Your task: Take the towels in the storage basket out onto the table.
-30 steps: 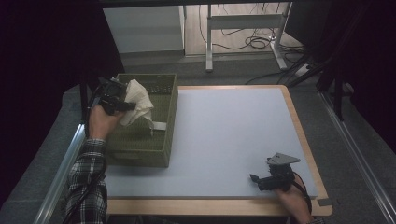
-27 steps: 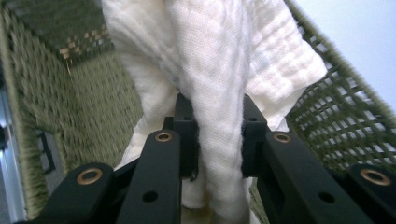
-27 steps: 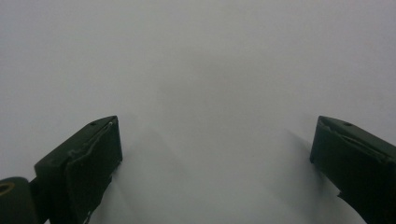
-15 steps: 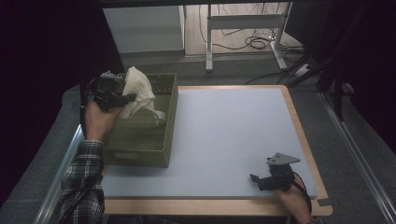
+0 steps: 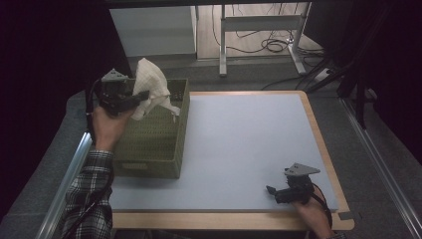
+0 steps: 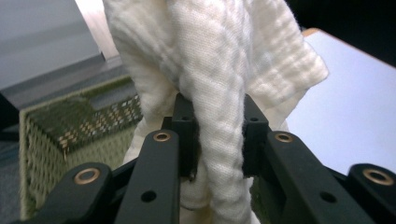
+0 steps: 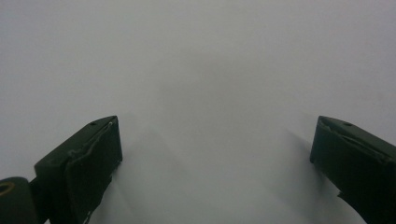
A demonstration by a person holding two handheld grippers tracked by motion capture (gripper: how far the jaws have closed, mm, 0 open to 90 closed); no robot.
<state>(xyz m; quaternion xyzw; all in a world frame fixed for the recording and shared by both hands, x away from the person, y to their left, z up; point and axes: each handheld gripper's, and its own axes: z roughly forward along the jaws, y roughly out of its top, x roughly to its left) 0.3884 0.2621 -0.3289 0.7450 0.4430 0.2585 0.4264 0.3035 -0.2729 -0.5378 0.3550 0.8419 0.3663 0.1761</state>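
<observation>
The right gripper (image 5: 271,191) rests low at the near right edge of the pale blue table (image 5: 239,149), its jaws spread wide with bare tabletop between them. Farther off at the left, the left gripper (image 5: 144,94) is clamped on a bunched white cloth (image 5: 152,89), which hangs above the far end of the green woven basket (image 5: 154,144)

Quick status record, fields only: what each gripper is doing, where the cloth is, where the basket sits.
left gripper: shut on the white cloth, held above the basket
cloth: bunched between the jaws, hanging over the basket's far end
basket: green woven, on the left part of the table
right gripper: open, nothing between the jaws, low over the table's near right corner
</observation>
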